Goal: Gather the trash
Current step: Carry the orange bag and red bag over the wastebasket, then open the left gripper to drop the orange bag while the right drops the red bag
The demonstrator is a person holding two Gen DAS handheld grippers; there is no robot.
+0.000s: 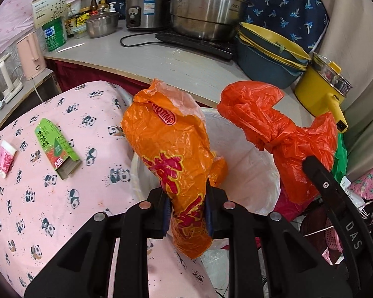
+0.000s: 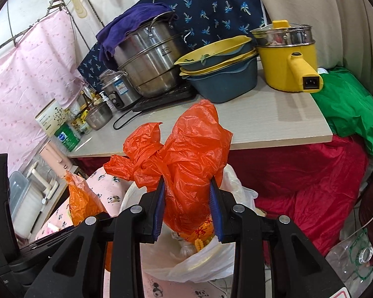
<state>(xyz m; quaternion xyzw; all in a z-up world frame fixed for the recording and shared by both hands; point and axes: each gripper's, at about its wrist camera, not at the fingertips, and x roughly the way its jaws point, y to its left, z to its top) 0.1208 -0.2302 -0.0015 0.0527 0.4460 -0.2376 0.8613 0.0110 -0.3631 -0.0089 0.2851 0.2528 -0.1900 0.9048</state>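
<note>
Our left gripper (image 1: pixel 185 219) clamps the orange snack wrapper (image 1: pixel 171 154), our right gripper (image 2: pixel 187 208) pinches the knotted red bag (image 2: pixel 186 159), both held above the white-lined bin (image 1: pixel 246 159).

From my left wrist view, the orange wrapper (image 1: pixel 171 156) blocks most of the white-lined bin (image 1: pixel 243 164) behind it, so I can't see what lies at the bottom. The red bag (image 1: pixel 281 134) covers the bin's far right rim. From the right wrist view, the red bag (image 2: pixel 186 164) hides much of the bin's (image 2: pixel 199 260) mouth; the scraps below it are too jumbled to identify. The bottles (image 2: pixel 87 109) at the tabletop's (image 2: pixel 261 121) far end are too small to read.
</note>
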